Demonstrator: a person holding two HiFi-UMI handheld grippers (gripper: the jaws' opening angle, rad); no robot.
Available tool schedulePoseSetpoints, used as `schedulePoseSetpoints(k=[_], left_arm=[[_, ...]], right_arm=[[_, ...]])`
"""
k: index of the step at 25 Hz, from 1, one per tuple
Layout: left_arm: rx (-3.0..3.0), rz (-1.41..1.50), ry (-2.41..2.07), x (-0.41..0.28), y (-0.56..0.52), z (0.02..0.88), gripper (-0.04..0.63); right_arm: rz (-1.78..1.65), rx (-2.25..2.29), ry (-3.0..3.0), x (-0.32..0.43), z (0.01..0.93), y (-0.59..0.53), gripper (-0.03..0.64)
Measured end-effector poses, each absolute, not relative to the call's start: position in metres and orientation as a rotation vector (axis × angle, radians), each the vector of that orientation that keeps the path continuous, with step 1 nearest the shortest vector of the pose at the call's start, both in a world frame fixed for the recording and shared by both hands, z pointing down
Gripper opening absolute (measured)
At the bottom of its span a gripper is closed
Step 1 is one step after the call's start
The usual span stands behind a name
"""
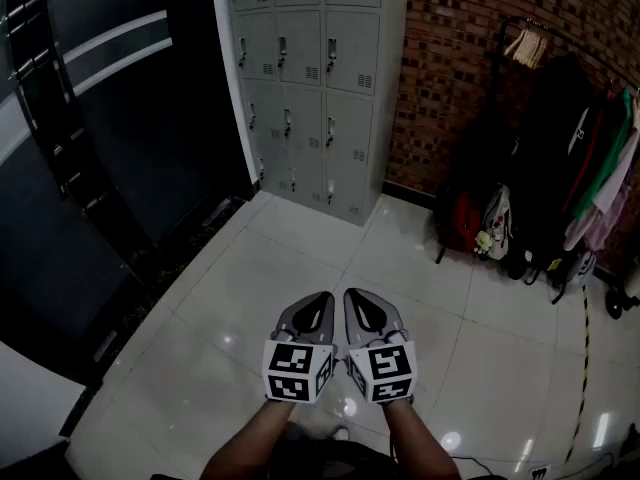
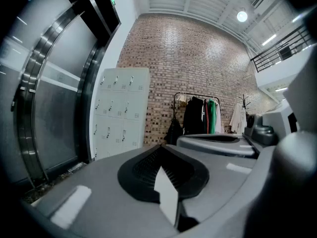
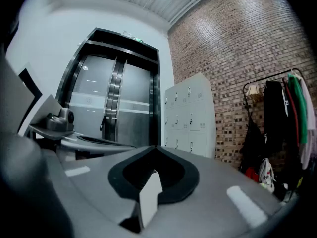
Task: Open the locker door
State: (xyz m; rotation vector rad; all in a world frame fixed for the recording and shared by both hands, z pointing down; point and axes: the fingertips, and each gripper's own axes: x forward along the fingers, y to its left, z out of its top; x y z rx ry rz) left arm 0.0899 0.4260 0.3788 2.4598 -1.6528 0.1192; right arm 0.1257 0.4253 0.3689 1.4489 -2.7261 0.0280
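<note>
The locker bank (image 1: 310,78) stands in the upper middle of the head view, a grey block of small doors in columns. It sits against the brick wall (image 1: 470,58) and is well apart from both claws. Each locker door (image 1: 352,53) looks like thin painted sheet metal. I judge it stiff, light to swing, and too smooth to grip on its flat face. The place to take hold is the small dark handle (image 1: 331,53) at the door's left edge. That suggests the hinge runs down the right side, so the pull should arc outward to the right. The handle is narrow, so a claw would need to open just enough to pinch or hook it. Whether the door is latched or locked cannot be told from here.

To the left of the lockers is a dark glass doorway (image 1: 100,148). A clothes rack (image 1: 560,148) hung with garments fills the upper right. Glossy pale floor tiles (image 1: 300,258) stretch from the lockers down to the lower middle of the frame. There the left claw (image 1: 315,308) and right claw (image 1: 362,308) are held side by side. Each has its jaws pressed together with nothing between them.
</note>
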Motion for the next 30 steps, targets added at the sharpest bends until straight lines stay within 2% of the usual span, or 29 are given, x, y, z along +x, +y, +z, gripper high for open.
schedulePoseSetpoints(k=[15, 30], left_arm=[[2.461, 0.098, -1.657, 0.101, 0.354, 0.388, 0.006], [2.462, 0.083, -1.586, 0.067, 0.221, 0.389, 0.005]], right_arm=[[0.004, 1.453, -2.711, 0.142, 0.381, 0.358, 0.0], [0.019, 1.453, -2.653, 0.102, 0.386, 0.23, 0.0]])
